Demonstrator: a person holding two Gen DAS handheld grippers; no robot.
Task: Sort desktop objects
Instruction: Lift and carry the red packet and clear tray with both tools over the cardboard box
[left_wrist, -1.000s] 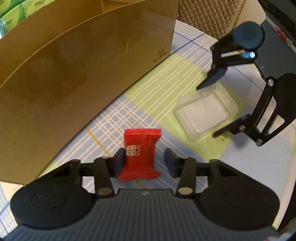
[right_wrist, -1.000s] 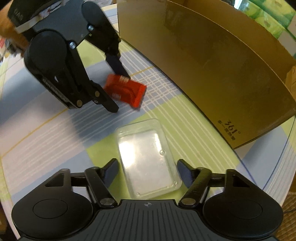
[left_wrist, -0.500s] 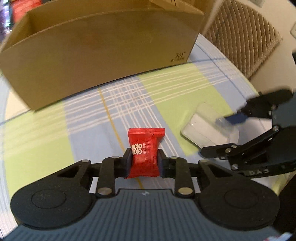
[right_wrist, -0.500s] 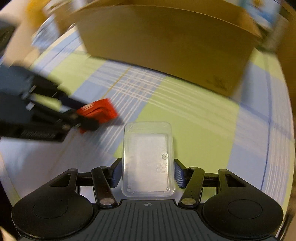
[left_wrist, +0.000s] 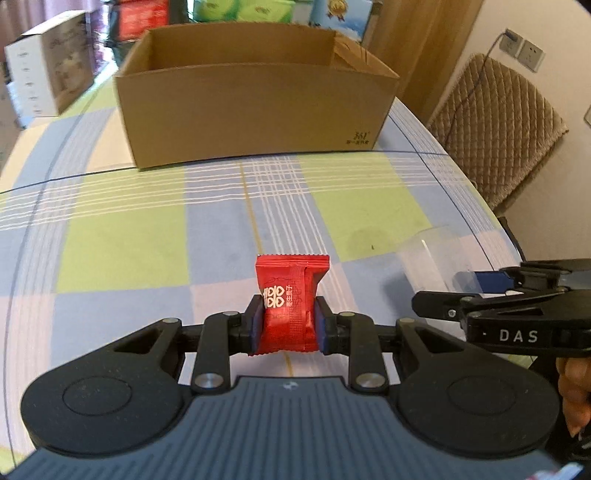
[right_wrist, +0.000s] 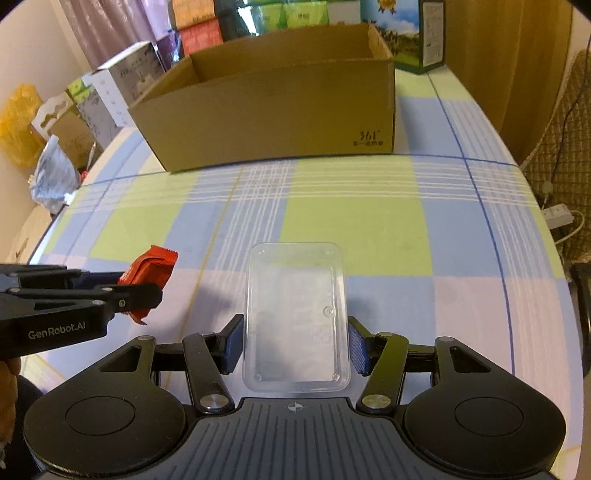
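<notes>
Candy in my left gripper, clear tray in my right, both lifted over the checked tablecloth.

My left gripper pinches a red candy packet upright between its pads, and my right gripper clamps the long sides of a clear plastic tray in which I see nothing. The two grippers sit side by side, near each other but apart. Ahead, a wide stretch of bare tablecloth runs to an open cardboard box at the far edge; the part of its inside that I can see looks bare. A quilted chair back stands off the table's right edge.
</notes>
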